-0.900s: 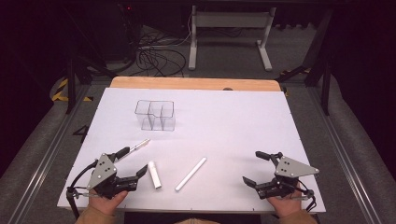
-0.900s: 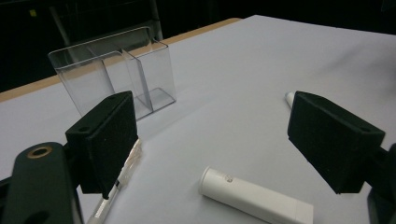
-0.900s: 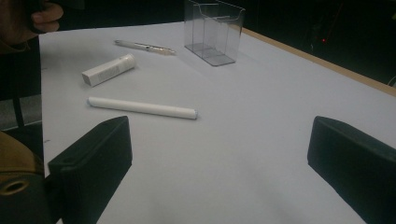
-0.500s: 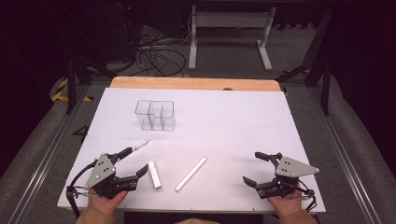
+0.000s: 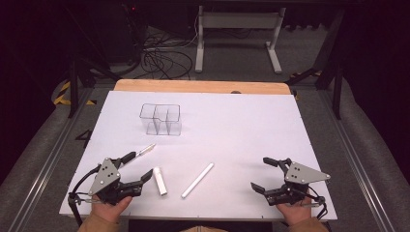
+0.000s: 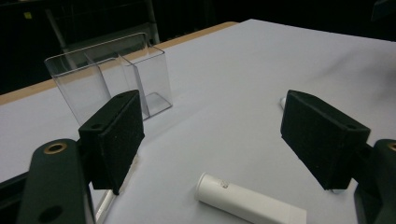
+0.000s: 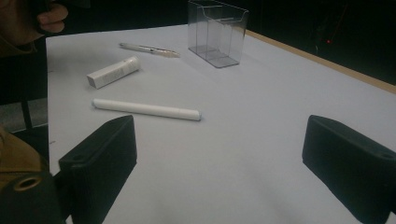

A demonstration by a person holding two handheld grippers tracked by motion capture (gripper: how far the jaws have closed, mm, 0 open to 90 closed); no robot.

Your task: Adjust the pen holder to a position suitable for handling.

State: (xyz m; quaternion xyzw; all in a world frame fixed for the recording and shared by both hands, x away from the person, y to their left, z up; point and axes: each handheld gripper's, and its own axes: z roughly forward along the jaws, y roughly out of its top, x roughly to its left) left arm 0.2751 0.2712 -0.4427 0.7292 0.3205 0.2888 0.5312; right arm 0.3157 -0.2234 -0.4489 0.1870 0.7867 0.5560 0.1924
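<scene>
Nothing has moved since earlier; left gripper rests spread at seven o'clock, short white tube beside it for reaching; right gripper spread, empty.

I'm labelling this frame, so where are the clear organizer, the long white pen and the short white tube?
clear organizer (image 5: pixel 162 120), high view, on its front wall.
long white pen (image 5: pixel 197 180), high view, on the middle of its barrel.
short white tube (image 5: pixel 159 181), high view, on the middle of its body.
</scene>
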